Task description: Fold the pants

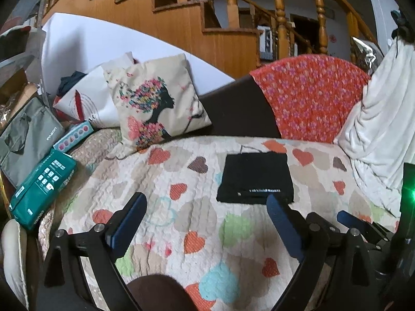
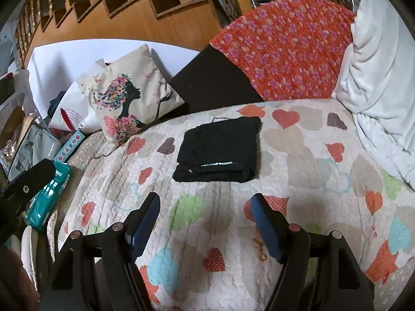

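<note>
Both grippers hover low over the quilt, nearest the lens. On the left, the left gripper (image 1: 205,208) has its blue-padded jaws spread wide with nothing between them; its right finger's tip (image 1: 275,202) overlaps the near edge of the pants in that view, though whether it touches the cloth I cannot tell. To its right, the right gripper (image 2: 205,203) also stands apart and empty, pulled back a little from the garment.

The pants (image 1: 255,177) lie ahead of both grippers as a compact black rectangle, already folded, flat on the quilt with a thin line of white lettering near the front edge. Its longer side runs roughly left to right across both views. In the left wrist view it sits ahead and to the right of centre; in the right wrist view it sits almost straight ahead, slightly left. The folding looks finished or nearly so; any further move would be a straight reach forward from either hand, the left one appearing closer.

Underneath is a heart-patterned quilt (image 2: 298,155) on a bed or sofa. From left to right behind it: a green packet (image 1: 41,189), a floral cushion (image 1: 155,103), an orange flowered cloth (image 1: 311,96), and a white blanket (image 1: 384,129). A wooden staircase (image 1: 181,13) rises at the back.
</note>
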Motion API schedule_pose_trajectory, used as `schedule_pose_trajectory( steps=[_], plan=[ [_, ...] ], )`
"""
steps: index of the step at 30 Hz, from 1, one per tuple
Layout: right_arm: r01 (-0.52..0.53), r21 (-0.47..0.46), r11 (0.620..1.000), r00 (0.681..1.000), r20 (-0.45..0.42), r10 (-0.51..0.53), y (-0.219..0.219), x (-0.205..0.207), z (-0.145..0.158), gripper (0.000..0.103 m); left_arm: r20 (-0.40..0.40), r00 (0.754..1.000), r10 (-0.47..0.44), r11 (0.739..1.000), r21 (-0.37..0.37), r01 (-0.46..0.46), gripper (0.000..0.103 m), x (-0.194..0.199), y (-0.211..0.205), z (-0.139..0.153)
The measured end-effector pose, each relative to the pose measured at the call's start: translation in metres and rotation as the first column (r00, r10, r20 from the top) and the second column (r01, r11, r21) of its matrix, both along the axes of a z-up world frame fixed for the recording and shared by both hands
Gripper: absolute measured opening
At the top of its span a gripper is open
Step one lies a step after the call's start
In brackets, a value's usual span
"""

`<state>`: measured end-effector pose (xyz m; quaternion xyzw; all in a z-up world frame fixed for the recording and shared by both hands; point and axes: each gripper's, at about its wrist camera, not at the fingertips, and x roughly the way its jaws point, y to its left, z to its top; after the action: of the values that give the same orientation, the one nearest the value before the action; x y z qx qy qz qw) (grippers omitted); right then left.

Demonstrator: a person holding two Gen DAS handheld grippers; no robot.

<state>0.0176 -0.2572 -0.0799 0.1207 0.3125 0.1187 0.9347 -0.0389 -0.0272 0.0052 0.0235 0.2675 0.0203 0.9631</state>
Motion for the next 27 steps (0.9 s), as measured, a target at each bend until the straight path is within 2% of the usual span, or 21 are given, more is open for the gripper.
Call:
schedule_pose_trajectory(
  steps=[9, 20, 24, 27],
  plan=[
    [0.017, 0.029, 0.999, 0.999, -0.043, -0.016, -0.013, 0.008, -0.015, 0.078, -0.054, 0.998, -0.030, 0.999, 0.023, 0.031, 0.093, 0.008, -0.017, -0.015],
    [0.012, 0.021, 1.000, 0.997, -0.073, -0.011, -0.012, 0.014, -0.024, 0.078, -0.086, 0.996, -0.025, 1.000, 0.013, 0.026, 0.093, 0.017, -0.014, -0.024],
    [0.008, 0.012, 1.000, 0.997, -0.078, -0.007, -0.009, 0.015, -0.025, 0.078, -0.076, 0.997, -0.025, 1.000, 0.009, 0.026, 0.093, 0.017, -0.012, -0.024],
    [0.007, 0.008, 1.000, 0.997, -0.075, -0.007, -0.008, 0.015, -0.025, 0.078, -0.031, 0.999, -0.014, 1.000, -0.004, 0.014, 0.093, 0.013, -0.009, -0.020]
  ],
)
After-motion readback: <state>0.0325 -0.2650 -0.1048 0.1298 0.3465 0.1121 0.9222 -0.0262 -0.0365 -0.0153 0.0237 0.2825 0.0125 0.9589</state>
